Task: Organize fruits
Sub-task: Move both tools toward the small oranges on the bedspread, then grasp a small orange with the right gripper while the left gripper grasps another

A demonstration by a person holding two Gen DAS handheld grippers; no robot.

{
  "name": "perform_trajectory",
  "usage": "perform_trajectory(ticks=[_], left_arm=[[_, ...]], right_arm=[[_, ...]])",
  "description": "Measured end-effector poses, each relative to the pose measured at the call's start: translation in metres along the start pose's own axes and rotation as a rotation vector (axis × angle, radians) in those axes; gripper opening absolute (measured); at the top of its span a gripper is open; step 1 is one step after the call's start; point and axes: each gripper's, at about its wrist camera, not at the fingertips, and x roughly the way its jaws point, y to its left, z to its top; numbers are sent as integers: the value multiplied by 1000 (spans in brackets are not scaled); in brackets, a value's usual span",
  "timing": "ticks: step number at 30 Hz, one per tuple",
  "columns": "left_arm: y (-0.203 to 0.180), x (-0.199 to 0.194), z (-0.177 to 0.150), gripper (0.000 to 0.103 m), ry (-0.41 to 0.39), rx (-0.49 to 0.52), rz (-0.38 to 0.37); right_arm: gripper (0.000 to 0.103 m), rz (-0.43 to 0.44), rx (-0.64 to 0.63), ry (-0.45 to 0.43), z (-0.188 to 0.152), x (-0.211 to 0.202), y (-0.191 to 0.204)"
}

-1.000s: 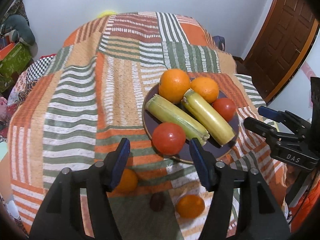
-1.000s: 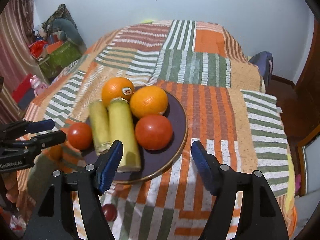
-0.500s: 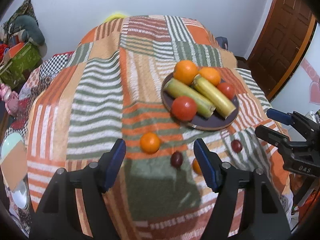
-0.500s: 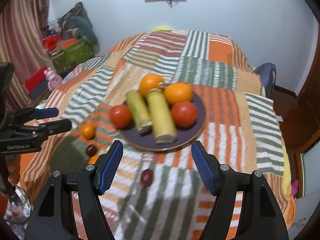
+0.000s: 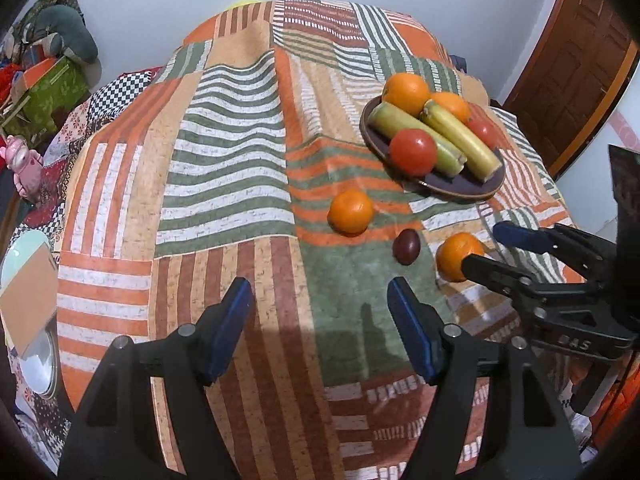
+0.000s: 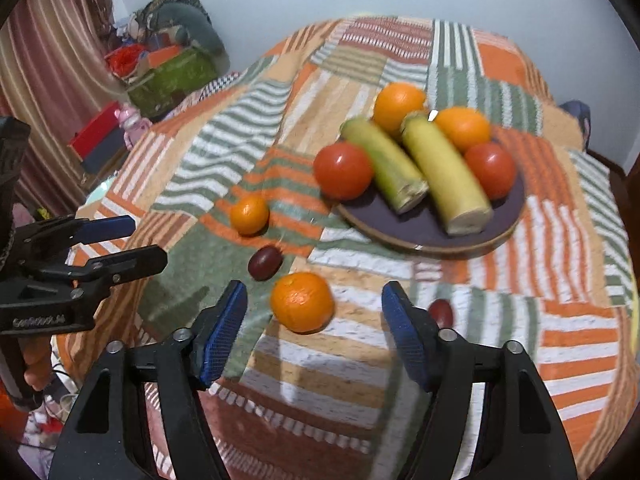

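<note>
A dark plate (image 5: 452, 188) (image 6: 424, 228) on the striped cloth holds two oranges, two tomatoes and two yellow-green stalks. Loose on the cloth lie a small orange (image 5: 351, 212) (image 6: 249, 215), a dark plum (image 5: 406, 246) (image 6: 264, 263), a second orange (image 5: 456, 256) (image 6: 302, 302) and another plum (image 6: 441, 313). My left gripper (image 5: 320, 320) is open and empty, short of the loose fruit. My right gripper (image 6: 314, 320) is open and empty, with the second orange just beyond its fingertips.
The patchwork cloth (image 5: 224, 184) covers a rounded table that drops off at the near edge. Boxes and clutter (image 5: 44, 84) stand at the far left by the wall. A wooden door (image 5: 576, 80) is at the right.
Both grippers have drawn back from the plate toward the near edge, so the loose oranges and plums now lie ahead of them. Both stay open.
</note>
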Motion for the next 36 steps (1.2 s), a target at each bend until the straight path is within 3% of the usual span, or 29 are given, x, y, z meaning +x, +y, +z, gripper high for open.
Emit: perform_trajectory(ticks=[9,13,24,27,30,36], left_arm=[[-7,15,13,69,-5,18,-14],[-17,29,24,69,-16,56,9],[-18,69,46,68,10,31,0],[-17,75,49,56,23,20,-32],[-18,82,50,37,44,12,-56],[-19,76,47,35,32,14,-50]], right_arm=[[35,35,-18,35,-4,9,4],[35,12,-26,6,-3,2,2],[35,-3,40,-54,0,-17,-33],[35,-9,57,-58,0,-18,-42],[35,-14,78,-58,-1,-17,-49],[35,-24,97,-67,-2,-20,-59]])
